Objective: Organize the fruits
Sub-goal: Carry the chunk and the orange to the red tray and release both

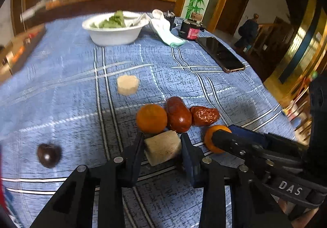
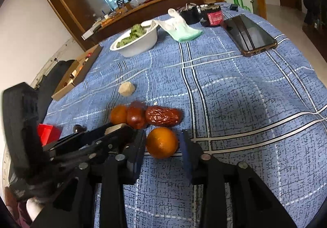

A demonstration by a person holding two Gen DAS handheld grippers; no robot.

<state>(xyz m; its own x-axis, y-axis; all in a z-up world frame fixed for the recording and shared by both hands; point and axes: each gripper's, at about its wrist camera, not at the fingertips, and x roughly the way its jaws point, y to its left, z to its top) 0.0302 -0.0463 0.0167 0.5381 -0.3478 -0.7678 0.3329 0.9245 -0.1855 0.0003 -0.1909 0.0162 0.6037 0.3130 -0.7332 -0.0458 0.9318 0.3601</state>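
My left gripper (image 1: 162, 144) is shut on a pale sugarcane piece (image 1: 163, 147) just above the blue cloth. Right in front of it lie an orange (image 1: 151, 118), a smooth red date (image 1: 178, 114) and a wrinkled red date (image 1: 204, 115). My right gripper (image 2: 163, 143) is open around a second orange (image 2: 162, 142), which rests on the cloth; the jaws stand apart from it. That orange also shows in the left wrist view (image 1: 210, 142). Another pale sugarcane piece (image 1: 127, 85) lies farther back. A dark round fruit (image 1: 49, 154) lies at the left.
A white bowl (image 1: 114, 34) with green leaves stands at the back, beside a white-green cloth (image 1: 163, 27), a dark jar (image 1: 190, 30) and a phone (image 1: 220, 54). A cardboard box (image 2: 75, 73) sits at the table's left edge. A red object (image 2: 48, 133) is near the left gripper.
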